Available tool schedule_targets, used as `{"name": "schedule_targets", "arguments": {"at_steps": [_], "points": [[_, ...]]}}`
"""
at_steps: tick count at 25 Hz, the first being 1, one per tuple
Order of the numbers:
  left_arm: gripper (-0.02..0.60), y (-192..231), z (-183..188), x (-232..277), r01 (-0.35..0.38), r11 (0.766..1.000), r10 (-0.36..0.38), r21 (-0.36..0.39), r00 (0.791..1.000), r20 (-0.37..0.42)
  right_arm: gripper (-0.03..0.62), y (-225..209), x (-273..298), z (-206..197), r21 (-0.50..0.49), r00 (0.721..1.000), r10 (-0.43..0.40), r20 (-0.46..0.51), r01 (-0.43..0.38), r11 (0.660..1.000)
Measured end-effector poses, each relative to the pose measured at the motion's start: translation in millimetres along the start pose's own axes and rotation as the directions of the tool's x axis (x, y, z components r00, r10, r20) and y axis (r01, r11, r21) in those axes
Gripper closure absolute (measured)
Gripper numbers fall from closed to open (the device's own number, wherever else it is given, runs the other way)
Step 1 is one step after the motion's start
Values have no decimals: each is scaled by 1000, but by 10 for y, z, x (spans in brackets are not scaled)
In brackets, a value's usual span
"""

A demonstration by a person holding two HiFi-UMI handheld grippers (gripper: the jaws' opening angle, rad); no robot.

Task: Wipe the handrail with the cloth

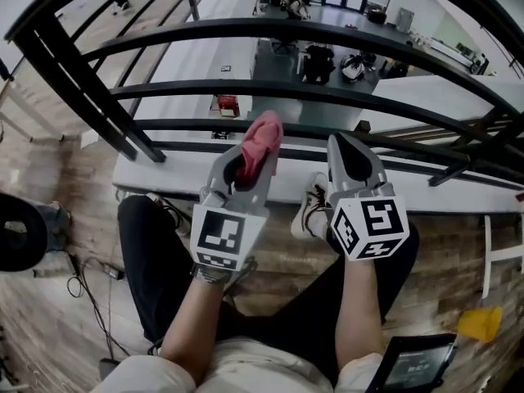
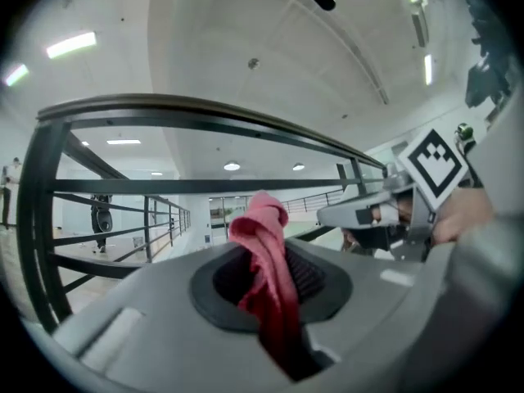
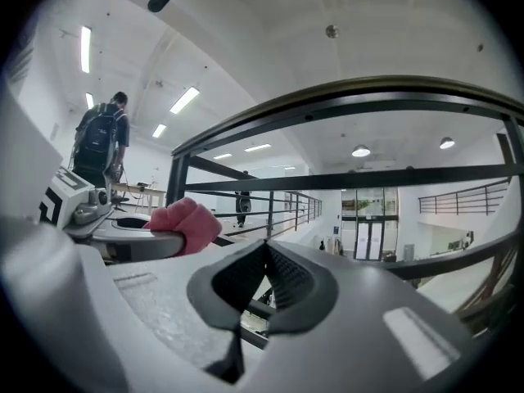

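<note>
From where I stand, the handrail point(image 1: 270, 29) guards a drop to a lower floor, and only the head view shows that drop. The gripper views look upward instead and show the top rail above both tools, with nothing touching it. The right gripper point(image 3: 264, 248) is clenched on nothing, tips together, just beside its partner. The left gripper point(image 2: 274, 281) pinches the pink cloth point(image 2: 264, 244) as a narrow bunch that stands free above the jaws. I'd worry that rubbing along the rail could tug it out of so slim a grip and send it through the bars
</note>
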State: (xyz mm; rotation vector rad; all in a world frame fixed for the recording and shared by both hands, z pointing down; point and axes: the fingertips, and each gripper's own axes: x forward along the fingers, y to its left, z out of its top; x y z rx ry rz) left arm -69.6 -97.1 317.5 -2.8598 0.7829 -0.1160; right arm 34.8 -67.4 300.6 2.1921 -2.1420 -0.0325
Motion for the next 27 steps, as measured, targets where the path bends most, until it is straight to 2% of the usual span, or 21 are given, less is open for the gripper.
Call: {"name": "schedule_targets", "arguments": {"at_steps": [3,6,12,17,19,22,27], "points": [[514,105,-40,-254,-32,999,32,21,999,0,592,414,9,-13,-64,999,40,2,-40,997],[514,173,-57,-469,-61,997,61,41,998,0,592,645,-1,2,-78,998,69,6,-69,995],[514,284,-61,-799,-119,993,119,20,993,11,592,771,-13,67,-45,998,63,25,-62,997],[514,330,-28,-979,-136,990,135,42,991,23,592,972,-50,88,-118,996,84,30,-80,990],[514,401,30,-1055,-164,984,162,70,986,37,592,1083,-66,118,-144,993,110,45,-102,984],[514,530,141,-1161,-217,974,212,61,974,81,592,1213,-74,176,-193,987,143,75,-126,973],[514,612,201,-1219,-235,967,224,100,968,109,592,1304,-34,190,-214,983,158,93,-135,967]]}}
